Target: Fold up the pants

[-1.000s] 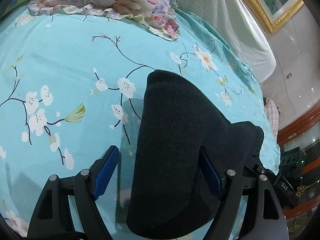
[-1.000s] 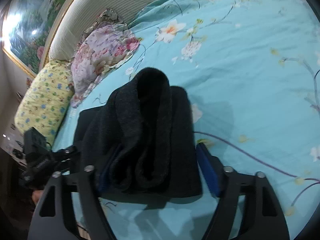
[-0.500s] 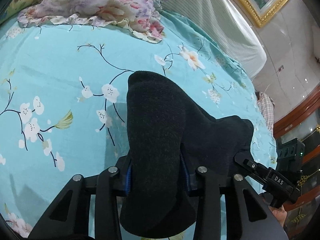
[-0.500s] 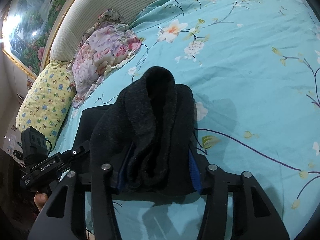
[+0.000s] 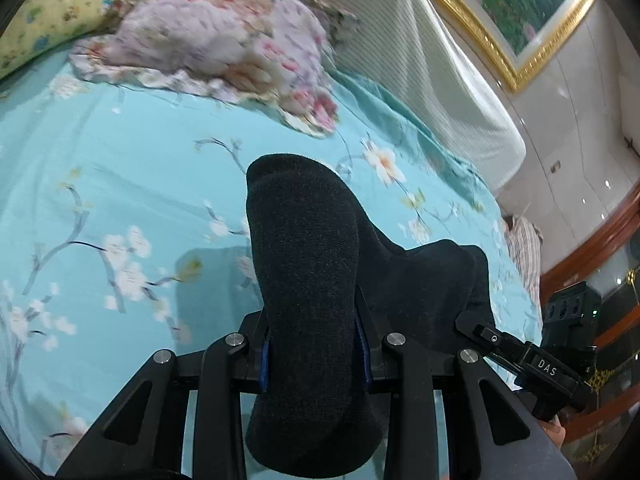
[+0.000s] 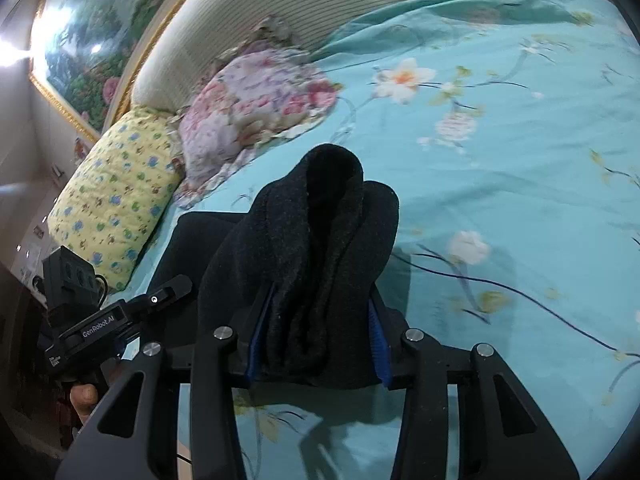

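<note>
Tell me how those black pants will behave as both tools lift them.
The black pants look soft and thick, so they will likely sag between the left tool and right tool. The bunched knit probably grips the pads without slipping.

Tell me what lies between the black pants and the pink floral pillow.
Only bare turquoise floral bedsheet separates the black pants from the pink floral pillow; the left wrist view shows it best.

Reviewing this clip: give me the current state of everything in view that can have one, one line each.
Black pants: bunched into thick folds, gripped at two spots, partly raised above the bed.
Left gripper: jaws have just been closing, now shut on the pants.
Right gripper: jaws have just been closing, now shut on the pants.
Teal floral bedsheet: spread over the bed.
Pink floral pillow: lying by the headboard.
</note>
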The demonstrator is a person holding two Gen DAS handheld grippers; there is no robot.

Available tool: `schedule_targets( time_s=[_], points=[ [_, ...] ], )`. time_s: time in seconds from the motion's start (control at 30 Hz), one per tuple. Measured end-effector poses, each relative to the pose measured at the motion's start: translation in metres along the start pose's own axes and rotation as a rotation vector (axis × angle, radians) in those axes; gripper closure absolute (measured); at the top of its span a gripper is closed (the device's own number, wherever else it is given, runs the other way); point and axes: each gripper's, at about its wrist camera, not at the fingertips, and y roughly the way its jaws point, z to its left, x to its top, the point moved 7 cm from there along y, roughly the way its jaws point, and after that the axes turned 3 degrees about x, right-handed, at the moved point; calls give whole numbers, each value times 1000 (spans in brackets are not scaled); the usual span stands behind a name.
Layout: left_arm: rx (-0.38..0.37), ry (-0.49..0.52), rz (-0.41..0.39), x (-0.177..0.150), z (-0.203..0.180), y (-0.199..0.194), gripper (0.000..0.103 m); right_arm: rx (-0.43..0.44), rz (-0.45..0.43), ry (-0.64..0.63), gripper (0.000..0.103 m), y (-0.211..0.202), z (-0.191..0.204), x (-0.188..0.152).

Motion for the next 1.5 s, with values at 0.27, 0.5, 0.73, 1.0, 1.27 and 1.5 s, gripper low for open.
schedule_targets(
  time_s=[0.27,0.5,0.73,1.0,1.27,1.5],
  points=[
    [60,-35,-66,23,43,-31,71,74,40,-40,58,36,43,9],
    [116,-74,-110,49,88,-46,71,136,69,-96,58,81,84,24],
    [163,-125,-130,66,128,-49,71,168,108,-141,58,124,112,28],
    [194,-154,-138,73,149,-48,71,180,134,-173,58,154,129,35],
    [216,-160,-130,73,162,-39,71,169,146,-179,58,173,129,39],
    [234,-165,-104,64,175,-28,65,168,155,-167,57,179,118,34]
  ],
)
